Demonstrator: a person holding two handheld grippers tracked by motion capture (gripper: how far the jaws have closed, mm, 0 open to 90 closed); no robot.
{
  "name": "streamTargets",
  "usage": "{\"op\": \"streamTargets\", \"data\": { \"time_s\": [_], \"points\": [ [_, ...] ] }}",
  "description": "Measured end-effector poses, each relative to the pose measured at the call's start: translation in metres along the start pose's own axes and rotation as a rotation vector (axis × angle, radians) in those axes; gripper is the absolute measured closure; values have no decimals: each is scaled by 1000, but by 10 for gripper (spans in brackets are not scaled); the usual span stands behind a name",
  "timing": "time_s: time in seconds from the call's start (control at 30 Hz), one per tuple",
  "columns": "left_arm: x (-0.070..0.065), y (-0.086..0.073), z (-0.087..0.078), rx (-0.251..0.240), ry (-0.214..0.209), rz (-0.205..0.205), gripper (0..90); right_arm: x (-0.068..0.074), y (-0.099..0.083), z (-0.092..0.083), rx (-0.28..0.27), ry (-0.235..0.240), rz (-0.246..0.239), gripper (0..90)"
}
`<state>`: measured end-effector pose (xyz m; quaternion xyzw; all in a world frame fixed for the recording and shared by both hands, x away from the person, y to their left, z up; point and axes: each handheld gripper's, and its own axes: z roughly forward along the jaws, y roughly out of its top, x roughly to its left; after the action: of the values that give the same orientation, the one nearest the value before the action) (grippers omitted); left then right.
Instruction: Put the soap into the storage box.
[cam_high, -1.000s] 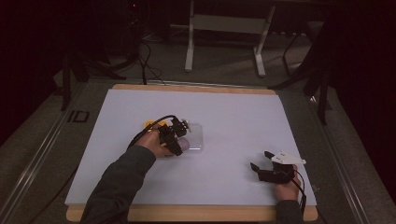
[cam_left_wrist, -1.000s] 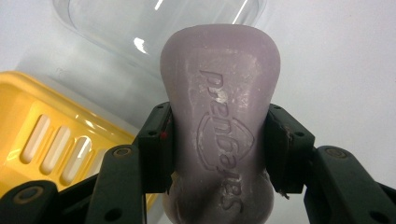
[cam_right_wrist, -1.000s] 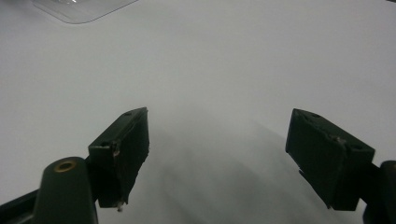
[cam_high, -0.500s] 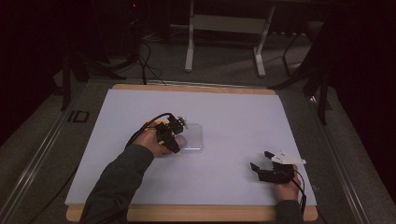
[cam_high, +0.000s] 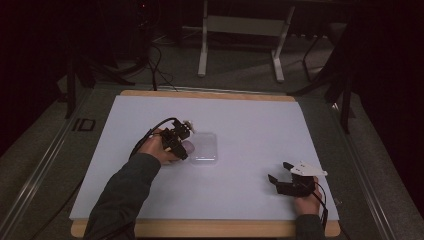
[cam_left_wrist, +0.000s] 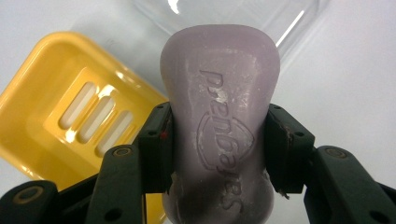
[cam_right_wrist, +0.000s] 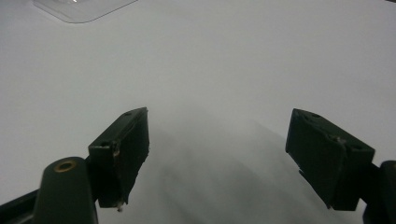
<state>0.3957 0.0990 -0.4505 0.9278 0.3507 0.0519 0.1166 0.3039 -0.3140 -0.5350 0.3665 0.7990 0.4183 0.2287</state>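
high view looks down; both close tongs views share the clear lid (cam_high: 205, 147).

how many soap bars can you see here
1. The purple soap bar is clamped between the left gripper's jaws, above the yellow soap dish, with the clear lid just beyond it. None shows elsewhere on the table.

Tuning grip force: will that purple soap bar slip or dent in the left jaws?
The soap bar probably stays rigid; its embossed lettering looks crisp. It may slip: the left gripper pinches only its narrowed waist, and the surface looks smooth. White scuffs suggest it marks easily.
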Motion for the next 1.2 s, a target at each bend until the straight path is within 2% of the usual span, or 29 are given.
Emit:
{"op": "streamTargets", "data": {
  "time_s": [0.37,0.53,0.7,1.0,1.2],
  "points": [
    [23,-8,4,5,19,-107,498,0,0,0,0,0,0,212],
    [30,-10,7,23,35,-135,498,0,0,0,1,-1,-1,212],
    [36,-12,10,18,46,-178,498,0,0,0,0,-1,-1,212],
    [44,-15,13,32,68,-212,497,0,0,0,0,-1,-1,212],
    [50,-17,17,32,68,-259,497,0,0,0,0,-1,-1,212]
  ]
}}
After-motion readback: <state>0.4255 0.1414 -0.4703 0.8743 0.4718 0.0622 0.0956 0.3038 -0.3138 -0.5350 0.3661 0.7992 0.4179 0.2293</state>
